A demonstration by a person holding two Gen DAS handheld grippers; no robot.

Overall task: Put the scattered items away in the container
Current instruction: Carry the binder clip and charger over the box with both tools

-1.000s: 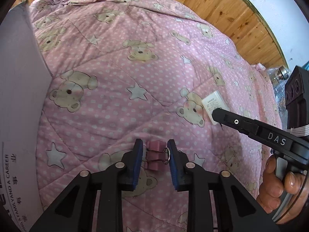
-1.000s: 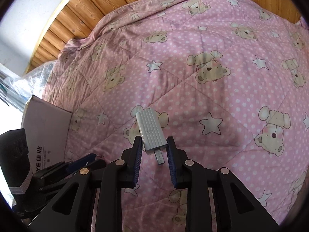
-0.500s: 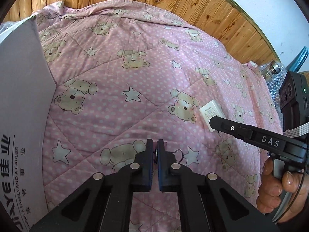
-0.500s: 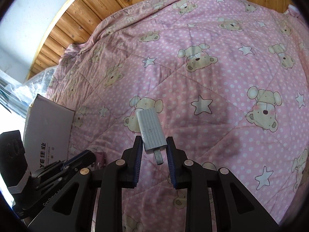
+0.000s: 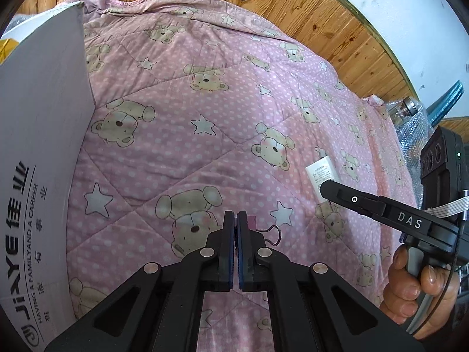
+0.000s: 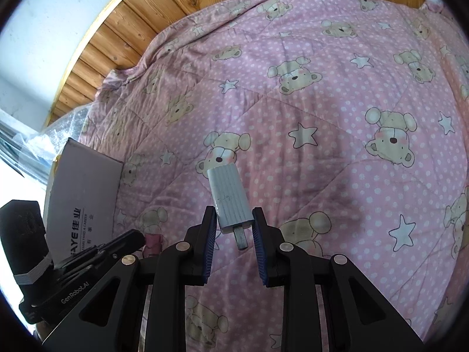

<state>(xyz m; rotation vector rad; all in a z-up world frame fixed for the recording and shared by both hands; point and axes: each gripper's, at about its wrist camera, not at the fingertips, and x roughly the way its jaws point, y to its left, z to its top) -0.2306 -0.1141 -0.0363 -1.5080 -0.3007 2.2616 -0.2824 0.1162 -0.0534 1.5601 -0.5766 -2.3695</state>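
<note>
In the left wrist view my left gripper [image 5: 236, 217] is shut on a pink binder clip [image 5: 252, 223]; only the clip's edge and one wire handle show beside the right finger. The right wrist view shows my right gripper [image 6: 234, 217] shut on a white ribbed plug adapter [image 6: 230, 198], whose metal tab points back between the fingers. A grey cardboard box [image 5: 44, 146], printed with letters, stands at the left on the pink bear quilt [image 5: 205, 135]. The same box [image 6: 85, 193] sits left of the adapter. My right gripper [image 5: 324, 189] with the adapter [image 5: 319, 174] is off to the right of the clip.
Wooden boards [image 5: 263, 3] run beyond the quilt's far edge, below a white wall. Bubble wrap and a metal-capped item [image 5: 409, 108] lie at the quilt's right end. A hand [image 5: 416, 287] holds the right gripper's handle. The left gripper [image 6: 137, 236] with the clip [image 6: 154, 240] shows low left.
My left gripper closed from open onto the pink binder clip. Both views have pulled back from the quilt, showing more of the box. The right gripper kept its hold on the adapter.
</note>
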